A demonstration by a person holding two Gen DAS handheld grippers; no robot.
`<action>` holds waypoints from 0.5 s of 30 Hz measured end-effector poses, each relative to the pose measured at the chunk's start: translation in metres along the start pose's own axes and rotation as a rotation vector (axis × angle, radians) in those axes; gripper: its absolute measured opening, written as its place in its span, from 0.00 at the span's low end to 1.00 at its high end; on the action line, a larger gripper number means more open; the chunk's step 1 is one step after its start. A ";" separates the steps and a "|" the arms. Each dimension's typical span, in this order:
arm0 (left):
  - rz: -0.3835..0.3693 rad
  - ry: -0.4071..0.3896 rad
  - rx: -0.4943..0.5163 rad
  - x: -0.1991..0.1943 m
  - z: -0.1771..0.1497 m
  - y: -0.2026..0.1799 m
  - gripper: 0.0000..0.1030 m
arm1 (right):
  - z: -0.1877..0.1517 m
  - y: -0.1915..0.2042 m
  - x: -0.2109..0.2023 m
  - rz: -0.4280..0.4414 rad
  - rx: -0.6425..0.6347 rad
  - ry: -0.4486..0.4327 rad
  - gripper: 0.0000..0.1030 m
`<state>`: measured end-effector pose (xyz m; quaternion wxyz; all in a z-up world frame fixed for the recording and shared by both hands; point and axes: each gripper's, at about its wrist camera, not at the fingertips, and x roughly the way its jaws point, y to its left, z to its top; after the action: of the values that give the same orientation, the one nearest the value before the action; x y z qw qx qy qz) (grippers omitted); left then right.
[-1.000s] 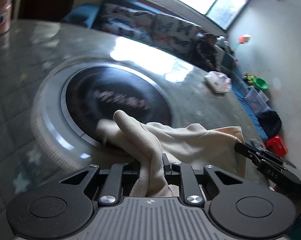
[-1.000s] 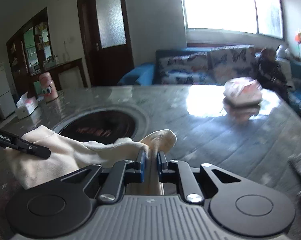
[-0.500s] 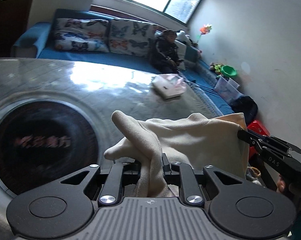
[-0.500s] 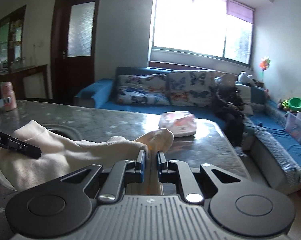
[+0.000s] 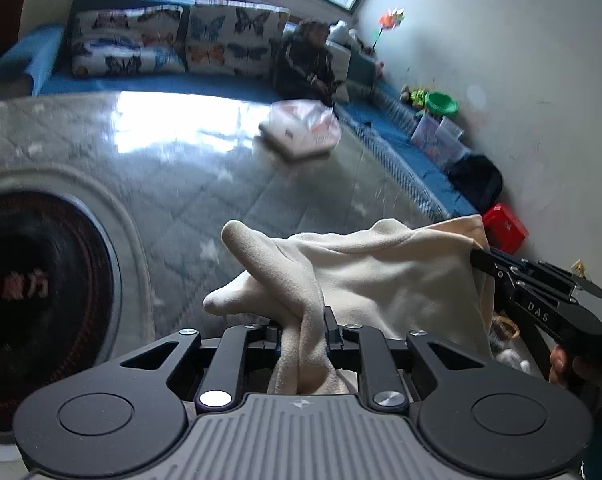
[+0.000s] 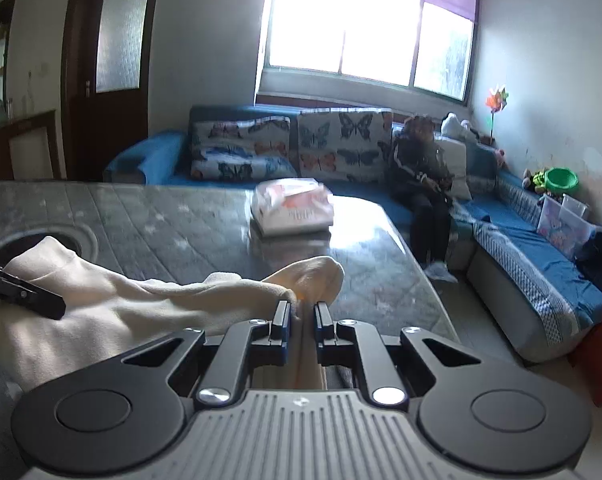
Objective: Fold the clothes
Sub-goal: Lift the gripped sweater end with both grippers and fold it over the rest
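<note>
A: Where is the cream fleece garment (image 5: pixel 381 276)?

B: Above the grey marble desk (image 5: pixel 285 192), both the left gripper (image 5: pixel 301 326) and the right gripper (image 6: pixel 301 312) clamped on it. Keep it taut and level.

Garment (image 5: pixel 385 280) hangs btwn left tool (image 5: pixel 301 326) & right tool (image 6: pixel 302 312), above bench (image 6: pixel 173 224) — packet (image 6: pixel 293 206) sits farther back on it; sofa (image 6: pixel 261 148) behind bench.

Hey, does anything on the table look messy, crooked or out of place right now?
Nothing stands out. Both tongs, left and right, grip the cream garment, which is bunched but held between them. The pink packet lies flat on the grey table.
</note>
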<state>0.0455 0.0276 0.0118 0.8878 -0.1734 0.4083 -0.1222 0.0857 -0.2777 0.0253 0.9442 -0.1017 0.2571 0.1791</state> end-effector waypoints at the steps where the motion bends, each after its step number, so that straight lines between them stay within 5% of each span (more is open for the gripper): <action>1: 0.000 0.015 -0.006 0.004 -0.003 0.001 0.18 | -0.003 0.000 0.003 0.000 0.001 0.010 0.11; 15: -0.010 0.128 0.003 0.017 -0.027 0.010 0.18 | -0.043 -0.005 0.029 0.005 0.006 0.133 0.11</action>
<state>0.0361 0.0253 -0.0200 0.8595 -0.1660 0.4632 -0.1381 0.0914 -0.2860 -0.0255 0.9249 -0.1097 0.3200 0.1736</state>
